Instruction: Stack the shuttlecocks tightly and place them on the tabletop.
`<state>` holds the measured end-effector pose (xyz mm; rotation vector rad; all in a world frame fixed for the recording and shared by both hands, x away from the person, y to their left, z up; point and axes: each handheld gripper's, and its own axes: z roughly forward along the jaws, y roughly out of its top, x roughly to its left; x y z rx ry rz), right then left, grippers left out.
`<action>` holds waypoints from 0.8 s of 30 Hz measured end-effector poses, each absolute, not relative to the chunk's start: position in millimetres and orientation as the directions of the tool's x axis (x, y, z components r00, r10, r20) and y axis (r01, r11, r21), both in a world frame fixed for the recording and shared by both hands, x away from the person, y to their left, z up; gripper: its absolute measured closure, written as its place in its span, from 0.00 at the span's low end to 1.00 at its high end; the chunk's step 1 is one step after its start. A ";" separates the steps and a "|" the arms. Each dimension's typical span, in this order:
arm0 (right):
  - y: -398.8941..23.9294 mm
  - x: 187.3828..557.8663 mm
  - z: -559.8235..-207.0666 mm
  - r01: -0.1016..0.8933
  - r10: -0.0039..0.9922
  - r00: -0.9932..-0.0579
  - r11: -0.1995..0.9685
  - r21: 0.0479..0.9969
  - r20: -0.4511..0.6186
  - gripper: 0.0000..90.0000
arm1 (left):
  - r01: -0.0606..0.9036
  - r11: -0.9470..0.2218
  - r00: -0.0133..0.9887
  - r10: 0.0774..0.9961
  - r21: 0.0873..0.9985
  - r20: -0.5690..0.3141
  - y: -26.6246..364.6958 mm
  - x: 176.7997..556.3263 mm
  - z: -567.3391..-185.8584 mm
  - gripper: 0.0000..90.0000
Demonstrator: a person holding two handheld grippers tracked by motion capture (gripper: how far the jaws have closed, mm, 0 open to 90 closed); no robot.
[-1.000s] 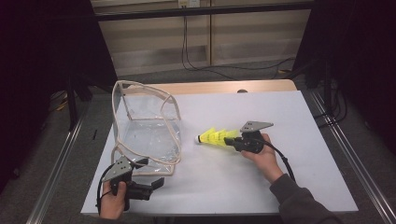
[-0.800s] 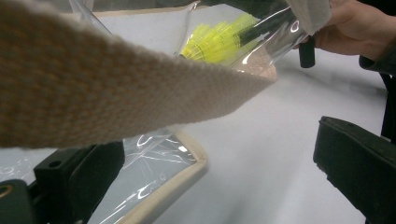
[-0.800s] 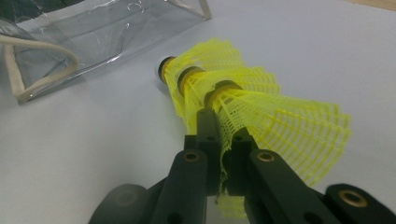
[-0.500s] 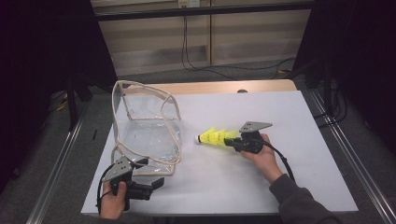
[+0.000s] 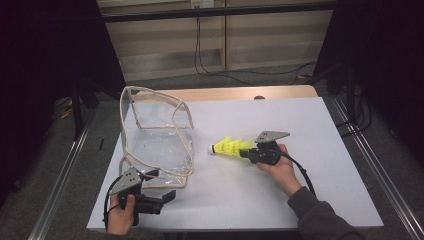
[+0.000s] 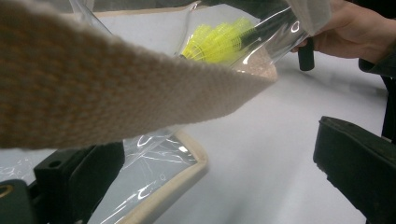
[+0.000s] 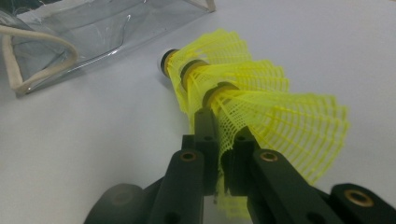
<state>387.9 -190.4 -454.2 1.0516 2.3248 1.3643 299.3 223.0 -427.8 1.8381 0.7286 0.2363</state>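
A: Where does the stack of yellow mesh-skirted plastic shuttlecocks (image 5: 230, 147) sit?

B: Just above the white bench (image 5: 300, 125), right of centre, lying level with the cork noses pointing left at the clear plastic pouch with beige woven trim (image 5: 157, 145). The right gripper (image 5: 248, 152) carries it by the far-right skirt.

A: And the jaws there?

B: Pinched on the open rim of the last skirt; in the right gripper view the netting (image 7: 280, 126) is squeezed between the two black pads. They have just eased a trifle wider, yet the mesh is between them.

A: How will the stack handle?

B: Very light, one would judge, and springy. The netting is soft and gives under pressure, so a hard squeeze could crease it. The nested pieces only sit inside one another by friction, so a tilt nose-down might let the front ones slide off. The firmer hold is probably near a cork base, where the skirt is stiffest.

A: The left gripper (image 5: 167, 196)?

B: Near left, by the pouch's near corner. Its jaws stand spread; in the left gripper view they flank the pouch's trimmed edge (image 6: 187, 172) without pressing it, and the woven strap (image 6: 116, 88) hangs across in front.

A: The pouch itself?

B: Floppy, slick film; the mouth stands open towards the stack, but it could sag unless held by the trim.
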 end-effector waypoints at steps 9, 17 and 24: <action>-192.5 386.4 -454.2 0.467 0.703 -0.699 0.307 0.829 0.134 0.84 | 0.367 -0.220 0.792 0.583 0.904 -0.180 223.3 299.5 -427.8 0.02; -197.8 379.5 -451.3 0.472 0.708 -0.694 0.312 0.825 0.129 0.77 | 0.366 -0.222 0.793 0.583 0.904 -0.178 223.4 299.7 -427.7 0.02; -210.2 372.7 -451.6 0.484 0.722 -0.677 0.294 0.825 0.140 0.78 | 0.367 -0.220 0.792 0.584 0.904 -0.179 223.0 299.8 -427.5 0.02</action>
